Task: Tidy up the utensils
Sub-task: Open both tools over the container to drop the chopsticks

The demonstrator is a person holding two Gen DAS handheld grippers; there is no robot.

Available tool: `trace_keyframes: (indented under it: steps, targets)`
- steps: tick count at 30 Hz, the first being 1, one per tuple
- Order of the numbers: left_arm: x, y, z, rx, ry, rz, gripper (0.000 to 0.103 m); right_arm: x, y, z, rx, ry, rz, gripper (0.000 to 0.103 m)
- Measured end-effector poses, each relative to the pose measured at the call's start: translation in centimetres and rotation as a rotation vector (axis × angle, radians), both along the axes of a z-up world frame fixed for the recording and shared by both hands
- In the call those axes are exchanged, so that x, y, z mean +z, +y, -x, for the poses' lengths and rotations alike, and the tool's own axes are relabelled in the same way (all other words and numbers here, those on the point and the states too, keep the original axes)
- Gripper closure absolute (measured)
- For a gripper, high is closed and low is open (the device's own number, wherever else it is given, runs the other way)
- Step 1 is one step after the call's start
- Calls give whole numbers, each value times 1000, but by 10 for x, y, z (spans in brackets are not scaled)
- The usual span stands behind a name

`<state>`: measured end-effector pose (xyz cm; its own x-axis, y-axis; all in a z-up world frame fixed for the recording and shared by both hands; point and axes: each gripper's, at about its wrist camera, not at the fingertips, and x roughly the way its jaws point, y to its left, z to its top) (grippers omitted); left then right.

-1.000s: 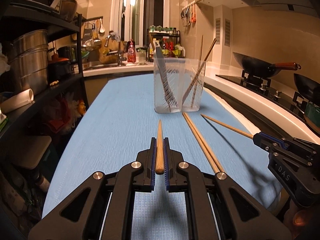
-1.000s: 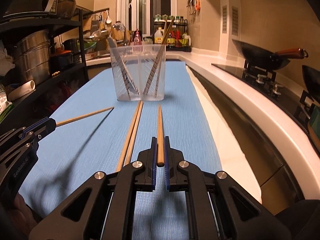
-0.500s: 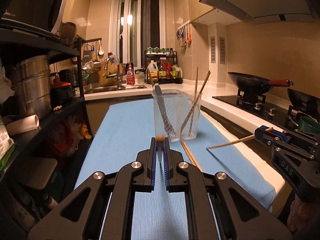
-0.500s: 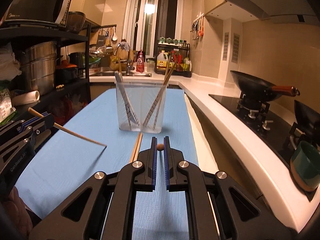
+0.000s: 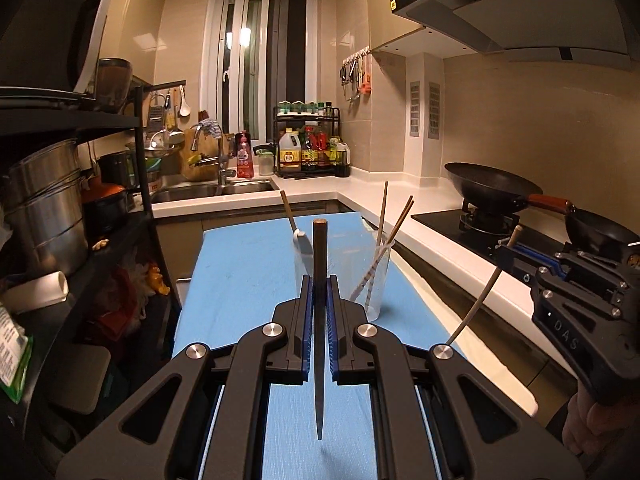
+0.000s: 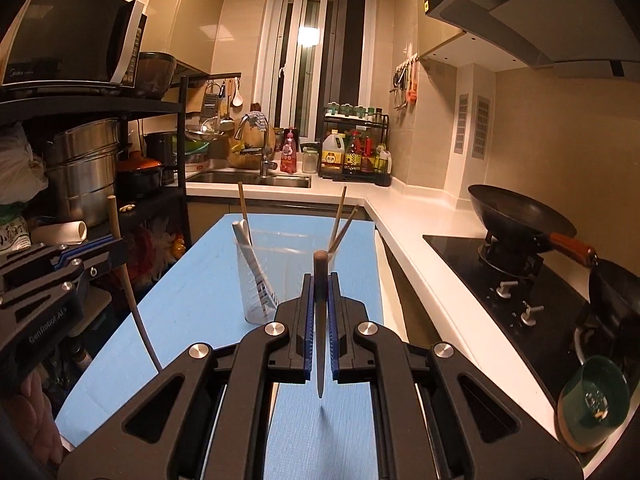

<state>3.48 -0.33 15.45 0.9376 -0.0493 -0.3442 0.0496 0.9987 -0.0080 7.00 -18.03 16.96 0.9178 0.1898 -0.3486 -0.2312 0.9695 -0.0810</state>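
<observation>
Because each chopstick is a thin, stiff, light wooden rod, it needs little force but will pivot easily in a pinch, which looks to be why both hang near upright. The left gripper [image 5: 320, 300] is clamped on one chopstick [image 5: 319, 264], its butt end above the jaws and its tapered tip pointing down over the blue tabletop [image 5: 240, 264]. The right gripper [image 6: 320, 300] is likewise closed on a second chopstick [image 6: 319, 280], hanging the same way. Both sit on the near side of the clear plastic holder [image 6: 276, 276], which already carries several chopsticks and a pale-handled utensil. A hold nearer the thick end, as here, seems best: the smooth taper could slip, and the holder looks light enough to tip if nudged.
</observation>
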Motion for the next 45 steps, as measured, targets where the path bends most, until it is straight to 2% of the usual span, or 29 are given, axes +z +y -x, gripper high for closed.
trace_keyframes:
  steps: [5,11,15,21,29,33,37,40,42,45]
  targets:
    - [19,9,-15,-5,28,43,96,15,-1,-9,11,16,-10,97]
    - [29,14,-29,-20,58,51,96,33,0,-19,41,46,-17,97]
    - [41,22,-39,-38,69,79,96,50,0,-25,54,51,-30,97]
    - [60,31,-61,-52,72,79,96,75,-4,-44,73,46,-66,97]
    - [79,29,-101,-76,65,91,96,102,5,-78,95,4,-89,97]
    - [98,24,-122,-93,13,101,96,115,8,-100,98,-32,-114,97]
    - [115,15,-138,-104,-73,106,96,113,7,-122,93,-59,-155,97]
    - [115,9,-153,-97,-142,93,96,98,8,-137,83,-63,-163,97]
    - [104,6,-170,-102,-130,92,96,84,9,-147,78,-46,-160,97]
    - [79,-3,-198,-95,-59,53,96,63,10,-160,85,-4,-156,97]
